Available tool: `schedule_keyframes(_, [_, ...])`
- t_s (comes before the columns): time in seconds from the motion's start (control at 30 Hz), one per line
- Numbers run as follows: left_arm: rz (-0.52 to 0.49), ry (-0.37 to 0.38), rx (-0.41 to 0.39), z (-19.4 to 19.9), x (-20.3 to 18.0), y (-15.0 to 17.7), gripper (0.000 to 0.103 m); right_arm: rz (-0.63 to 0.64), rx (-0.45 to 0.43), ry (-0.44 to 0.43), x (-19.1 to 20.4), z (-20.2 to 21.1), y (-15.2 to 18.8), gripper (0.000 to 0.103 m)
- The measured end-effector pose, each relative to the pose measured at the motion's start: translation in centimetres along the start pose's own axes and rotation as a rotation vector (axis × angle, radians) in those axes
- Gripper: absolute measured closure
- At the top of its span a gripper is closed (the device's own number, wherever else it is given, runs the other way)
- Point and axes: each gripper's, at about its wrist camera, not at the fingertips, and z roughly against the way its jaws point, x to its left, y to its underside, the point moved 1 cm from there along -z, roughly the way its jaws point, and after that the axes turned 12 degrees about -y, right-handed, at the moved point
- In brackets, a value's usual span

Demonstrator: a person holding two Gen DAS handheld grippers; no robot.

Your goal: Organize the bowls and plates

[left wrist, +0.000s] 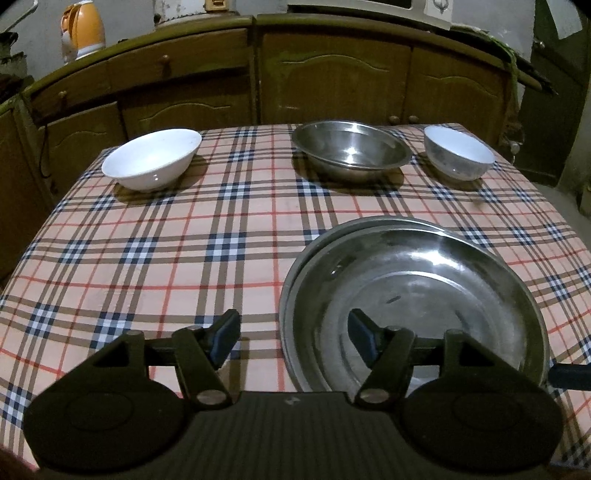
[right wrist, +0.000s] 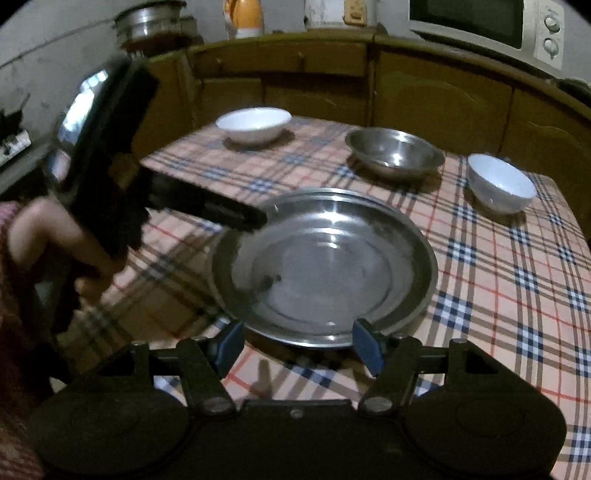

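Left wrist view: your left hand-held gripper (left wrist: 293, 338) sits low over the tabletop (left wrist: 147, 258), jaws apart, nothing clamped. The left pad hangs over bare plaid cloth; the right pad (left wrist: 364, 334) sits over the near-left part of the steel plate (left wrist: 424, 295), but I can't tell if it touches. Looks like 2 plates stacked, w/ a second rim peeking out behind the top one. A dark finger tip (left wrist: 570, 374) pokes in at the plate's right edge. Far side, L to R: wide white bowl (left wrist: 153, 158), steel bowl (left wrist: 351, 151), small white bowl (left wrist: 458, 153), all upright and apart from each other. Wooden cabinets (left wrist: 332, 81) run behind the tabletop, w/ an orange-and-white jug (left wrist: 83, 31) on top at the far left.

Right wrist view: your right hand-held gripper (right wrist: 299, 345) has its jaws wide apart, empty, just off the near rim of the steel plate (right wrist: 325, 266). Neither pad grips the rim. Pic is a bit blurred. The left hand-held gripper (right wrist: 258, 218) comes in from the left, held in a hand (right wrist: 55, 236), w/ its tip at the plate's far-left rim. Behind the plate: wide white bowl (right wrist: 253, 123) far left, steel bowl (right wrist: 395, 151) centre, small white bowl (right wrist: 500, 182) right, near the tabletop (right wrist: 498, 295) edge. A microwave (right wrist: 487, 26) sits top right on the cabinets, w/ a steel pot (right wrist: 147, 22) top left.
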Motion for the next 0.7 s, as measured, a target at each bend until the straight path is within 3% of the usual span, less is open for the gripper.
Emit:
schedule_keyframes(0.2, [-0.010, 0.002, 0.003, 0.0, -0.2, 0.0, 0.035, -0.007, 0.021, 0.115, -0.8, -2.0, 0.1, 0.023])
schedule_keyframes(0.33, [-0.003, -0.002, 0.004, -0.1, -0.1, -0.1, 0.031, -0.014, -0.005, 0.102, -1.3, -1.3, 0.3, 0.023])
schedule_keyframes(0.53, [-0.005, 0.005, 0.016, -0.3, -0.2, 0.0, 0.031, -0.133, -0.130, 0.118, -3.1, 0.9, -0.7, 0.022])
schedule_keyframes(0.7, [-0.007, 0.008, 0.031, -0.6, -0.4, 0.0, 0.030, -0.183, -0.245, 0.200, -4.5, 1.7, -0.7, 0.014])
